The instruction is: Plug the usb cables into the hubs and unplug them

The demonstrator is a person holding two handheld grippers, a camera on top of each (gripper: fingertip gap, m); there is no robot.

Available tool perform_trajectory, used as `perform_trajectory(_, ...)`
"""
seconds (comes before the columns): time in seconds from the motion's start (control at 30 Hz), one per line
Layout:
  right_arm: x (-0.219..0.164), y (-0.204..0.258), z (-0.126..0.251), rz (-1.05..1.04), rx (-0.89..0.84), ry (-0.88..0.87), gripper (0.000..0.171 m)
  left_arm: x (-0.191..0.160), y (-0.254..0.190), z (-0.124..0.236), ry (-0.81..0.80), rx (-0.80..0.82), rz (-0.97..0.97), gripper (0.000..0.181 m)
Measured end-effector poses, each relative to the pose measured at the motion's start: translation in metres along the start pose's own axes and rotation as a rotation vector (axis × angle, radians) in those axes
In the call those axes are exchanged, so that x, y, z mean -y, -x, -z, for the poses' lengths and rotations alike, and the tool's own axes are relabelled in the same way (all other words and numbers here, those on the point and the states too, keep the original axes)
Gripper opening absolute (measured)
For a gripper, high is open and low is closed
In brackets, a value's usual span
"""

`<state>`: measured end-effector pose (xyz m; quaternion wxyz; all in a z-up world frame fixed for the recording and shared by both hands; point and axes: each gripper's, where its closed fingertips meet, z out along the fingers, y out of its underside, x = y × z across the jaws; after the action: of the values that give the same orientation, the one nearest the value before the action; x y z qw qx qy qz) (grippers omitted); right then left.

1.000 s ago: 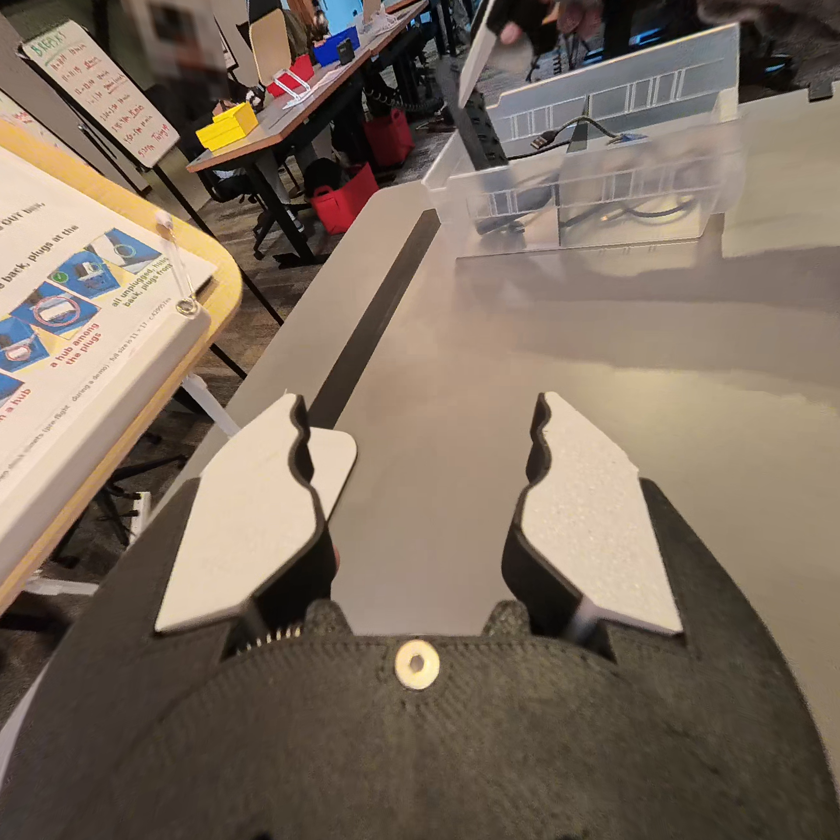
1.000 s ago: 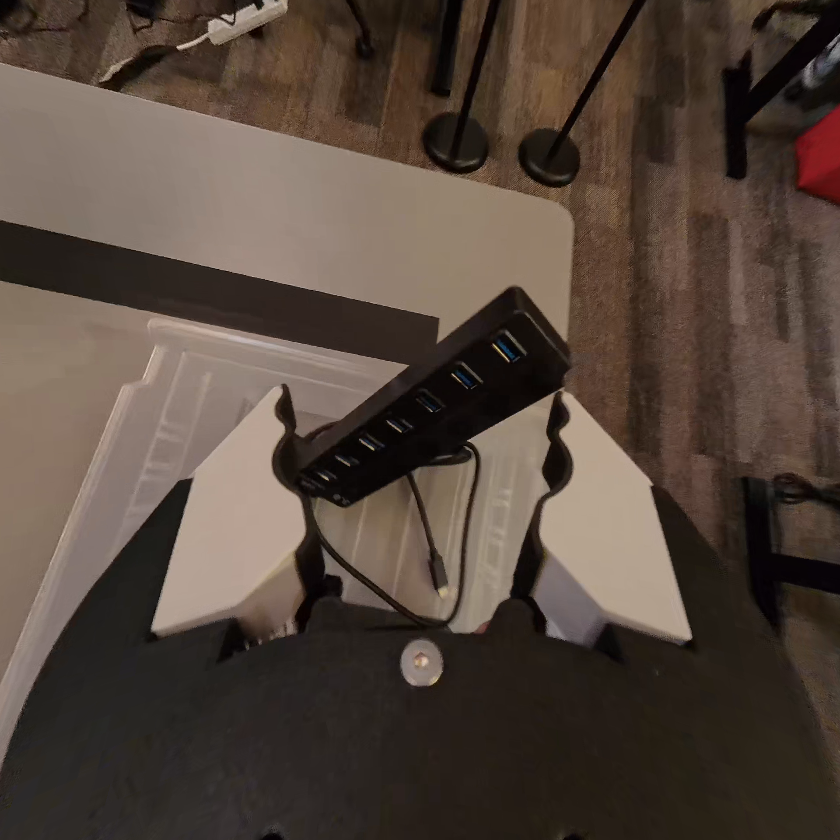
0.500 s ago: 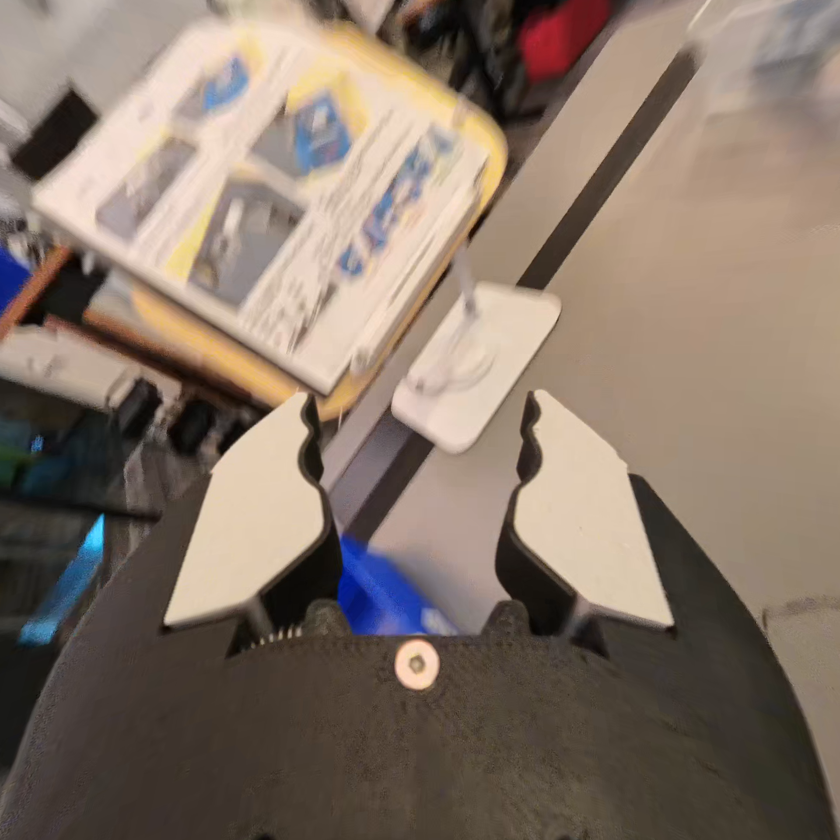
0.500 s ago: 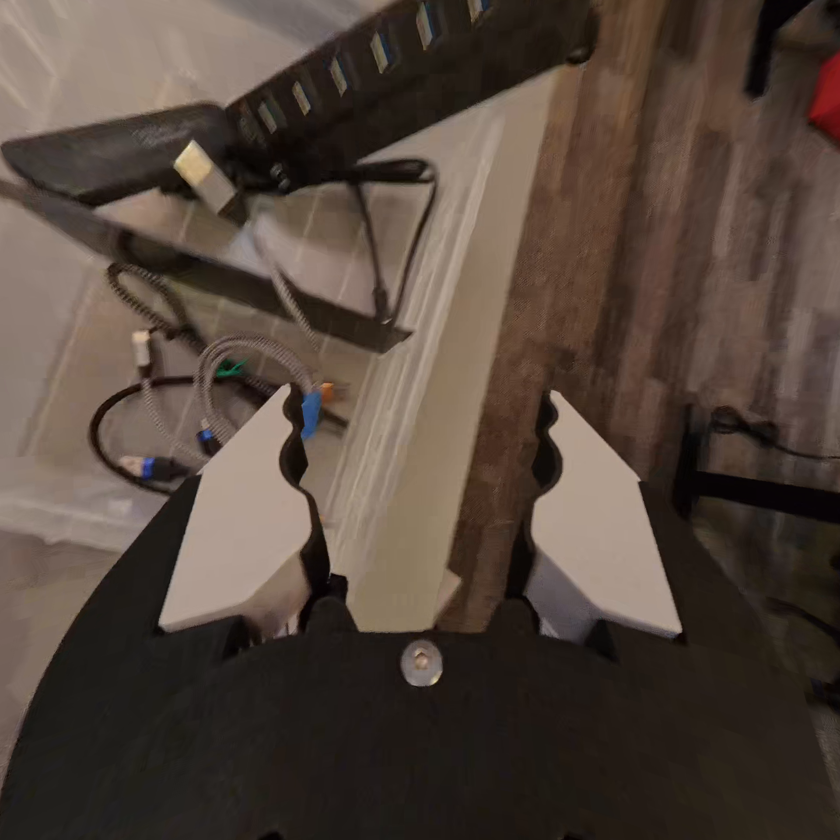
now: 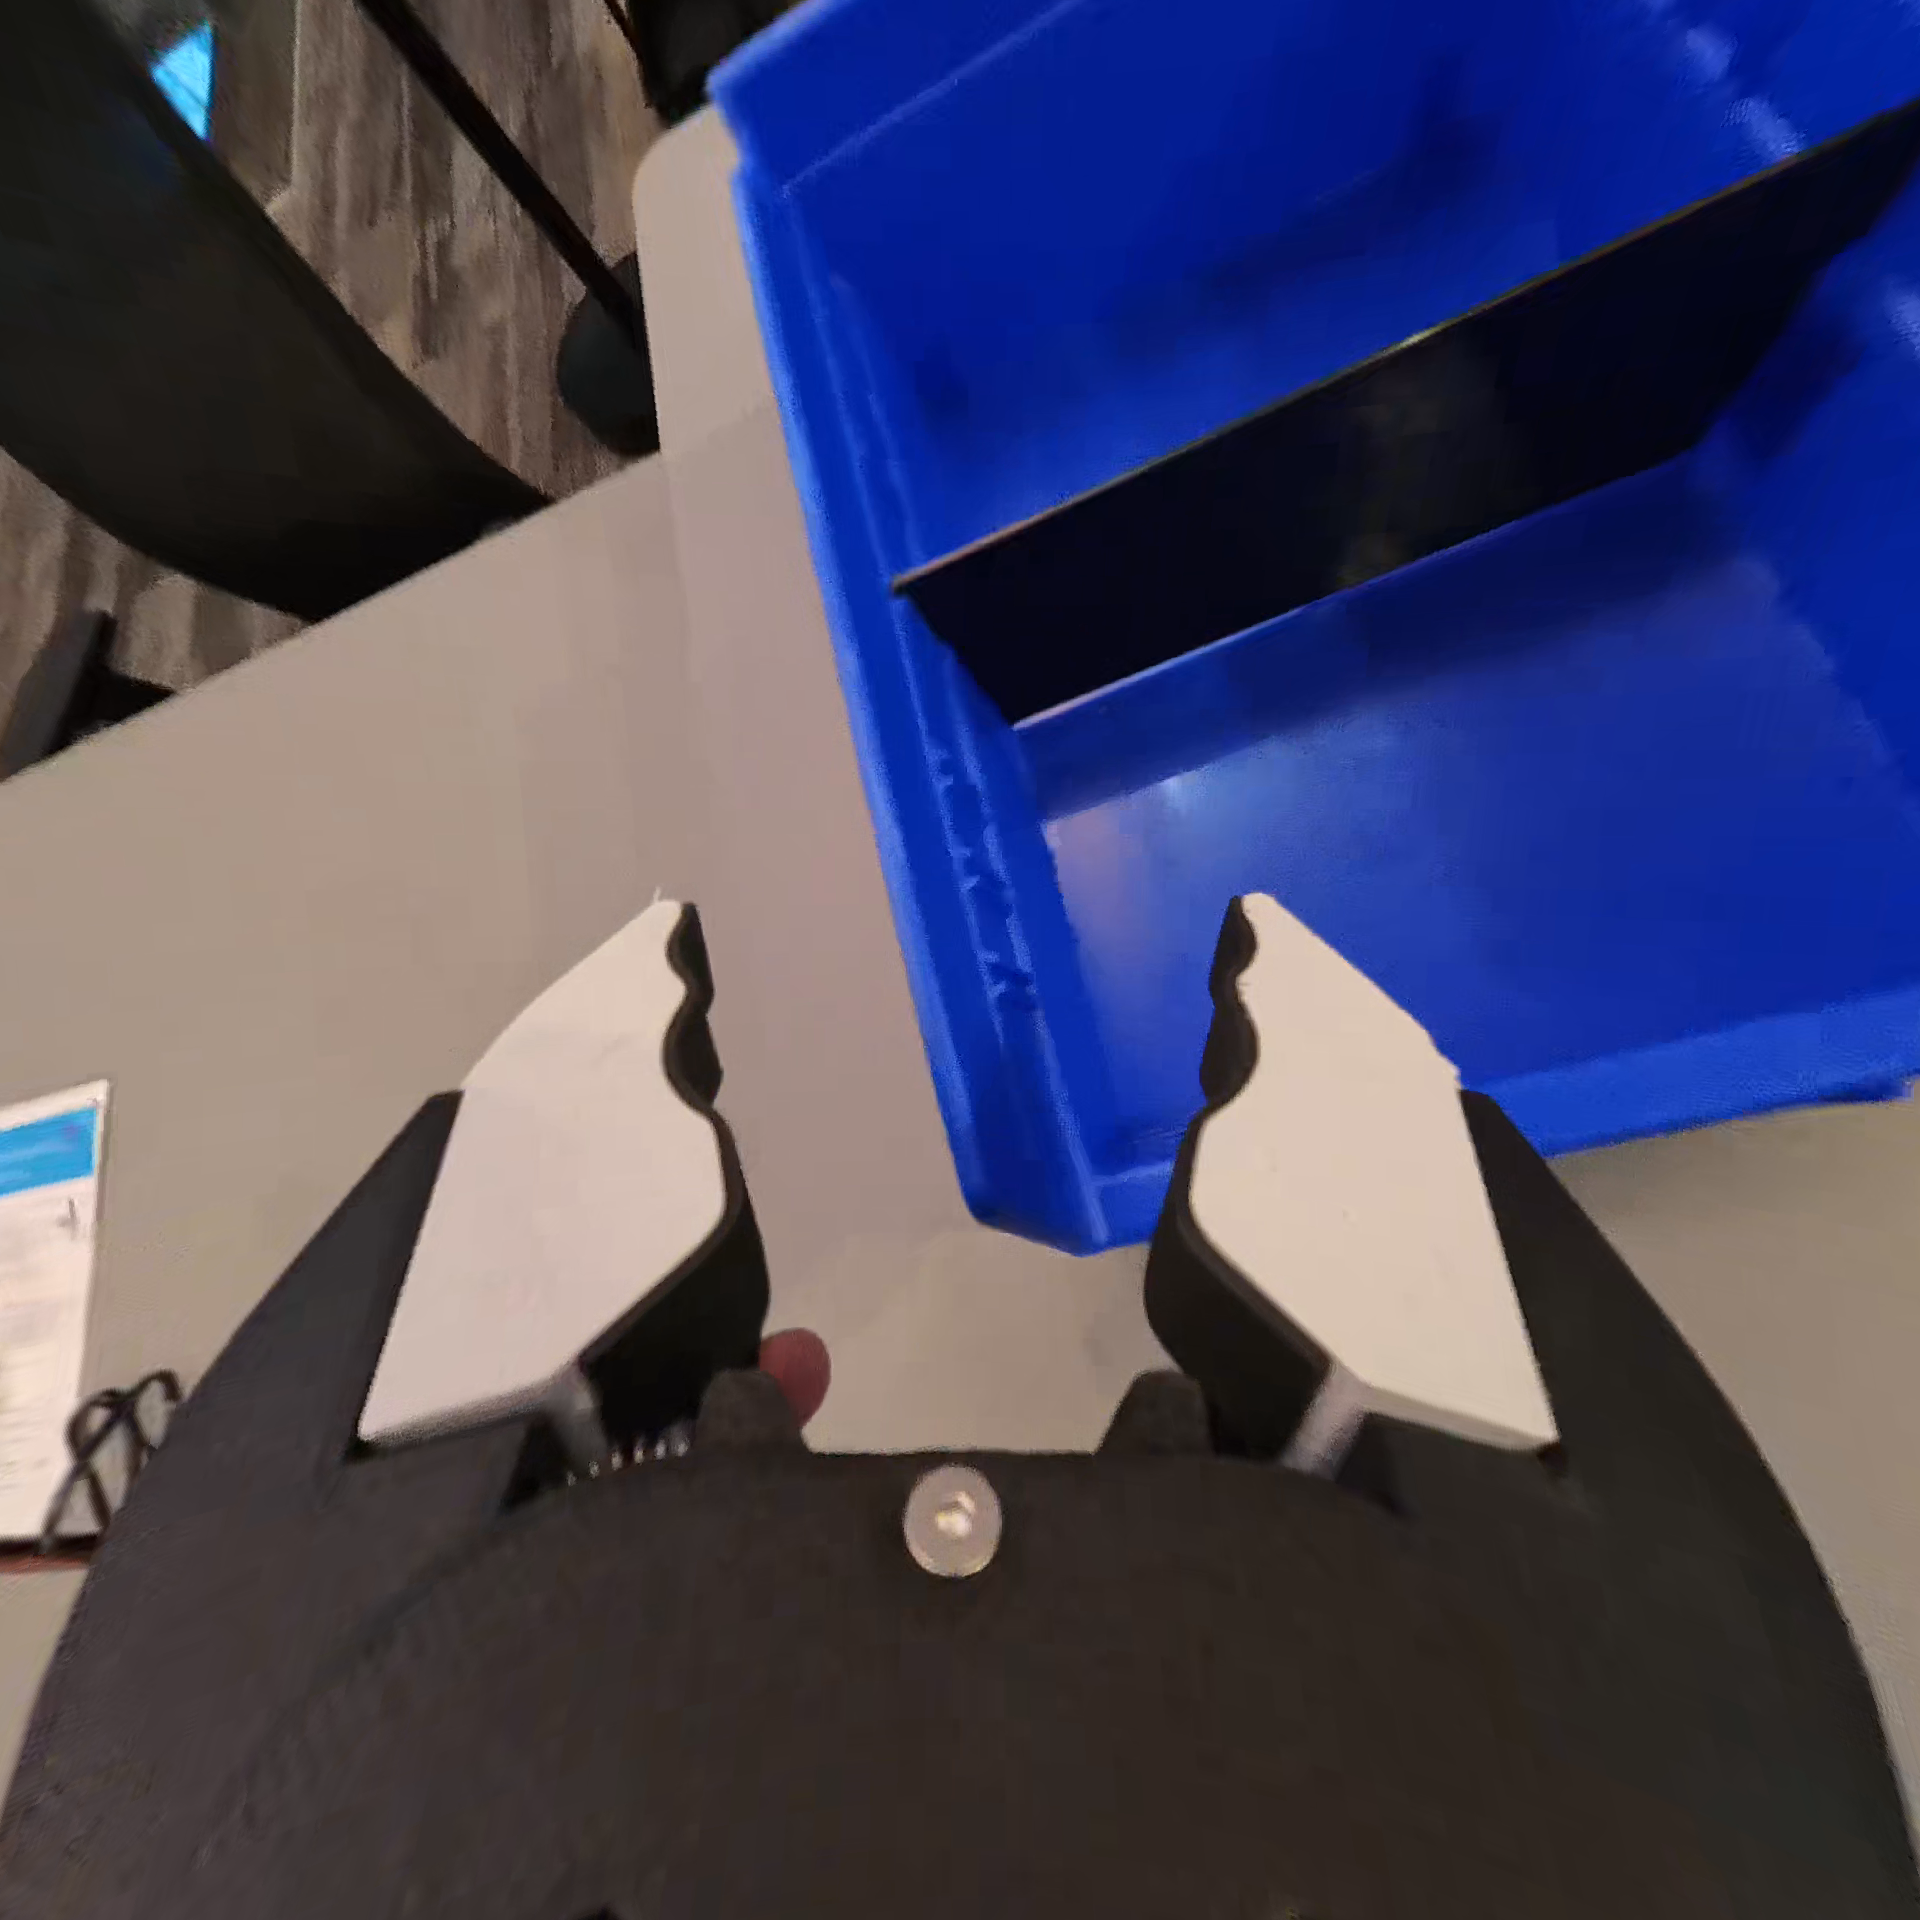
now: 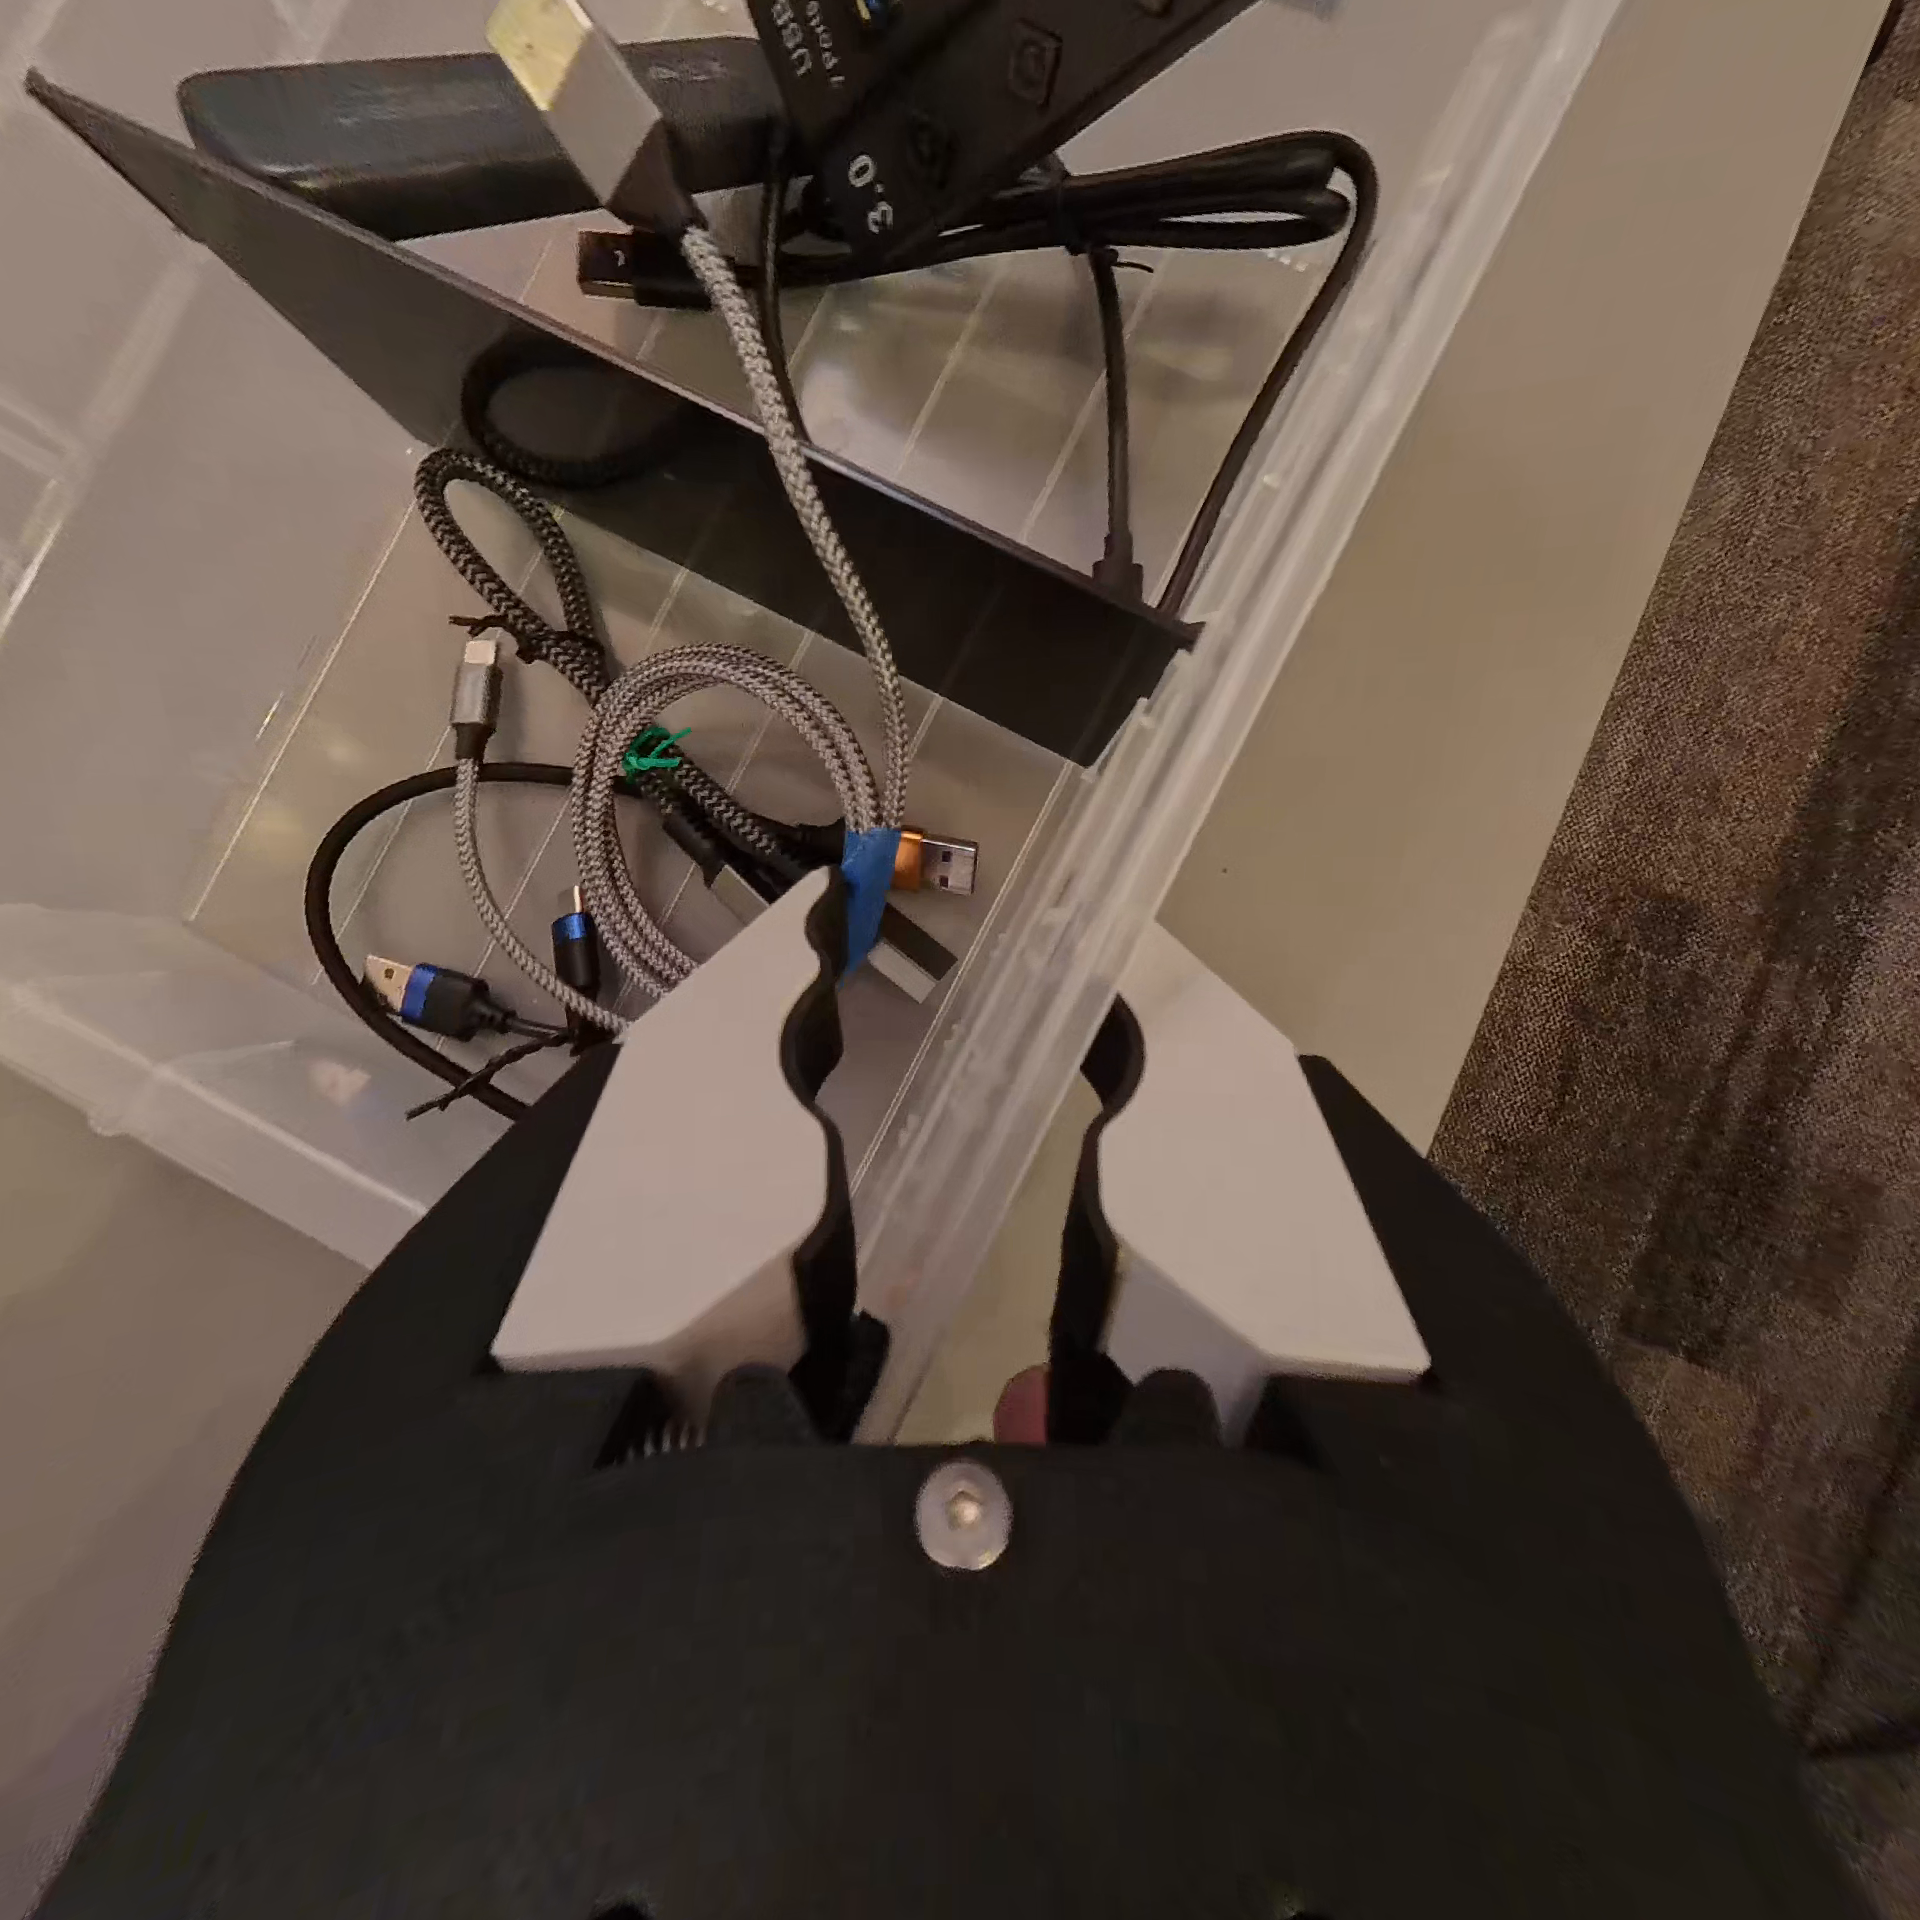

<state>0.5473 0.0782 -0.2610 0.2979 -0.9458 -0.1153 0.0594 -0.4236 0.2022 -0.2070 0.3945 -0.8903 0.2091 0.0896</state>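
A clear bin (image 6: 1226, 582) holds a black multi-port hub (image 6: 935, 94) and a second dark hub (image 6: 416, 114) behind a black divider (image 6: 623, 416). In front of the divider lie several coiled braided cables (image 6: 727, 831). One grey cable's silver plug (image 6: 582, 94) sticks up by the hubs. My right gripper (image 6: 982, 914) has its jaws narrowed on the clear bin's right side wall, one finger inside and one outside. My left gripper (image 5: 956, 914) is open and straddles the left wall, near the corner, of an empty blue bin (image 5: 1455, 987) with a black divider (image 5: 1351, 499).
Both bins stand on a grey table (image 5: 416, 831). The table edge and carpet floor (image 6: 1714, 727) lie right of the clear bin. A printed sheet (image 5: 42, 1299) with a binder clip (image 5: 104, 1423) lies at the left. A black chair (image 5: 156, 364) stands beyond the table corner. My hands' fingertips stand some 100 cm from each other.
My left gripper swung from the instruction board down over the blue bin. My right gripper dropped from the hub to the clear bin's side wall and its jaws narrowed.
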Motion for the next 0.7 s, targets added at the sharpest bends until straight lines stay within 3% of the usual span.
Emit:
perform_trajectory(0.1,0.006,0.014,-0.004,-0.015,-0.004,-0.008,0.037,-0.020,0.016,-0.022,-0.009,0.062,0.010,0.078)
perform_trajectory(0.23,0.016,0.040,-0.012,-0.015,-0.012,-0.012,0.037,-0.015,0.012,-0.033,-0.136,-0.054,0.164,0.052)
perform_trajectory(0.33,0.023,0.066,-0.019,0.016,-0.015,-0.004,0.039,-0.008,0.004,-0.038,-0.216,-0.108,0.170,0.008)
perform_trajectory(0.7,0.058,0.199,-0.046,0.099,0.074,-0.061,0.045,0.003,0.008,-0.021,-0.442,-0.108,0.248,0.005)
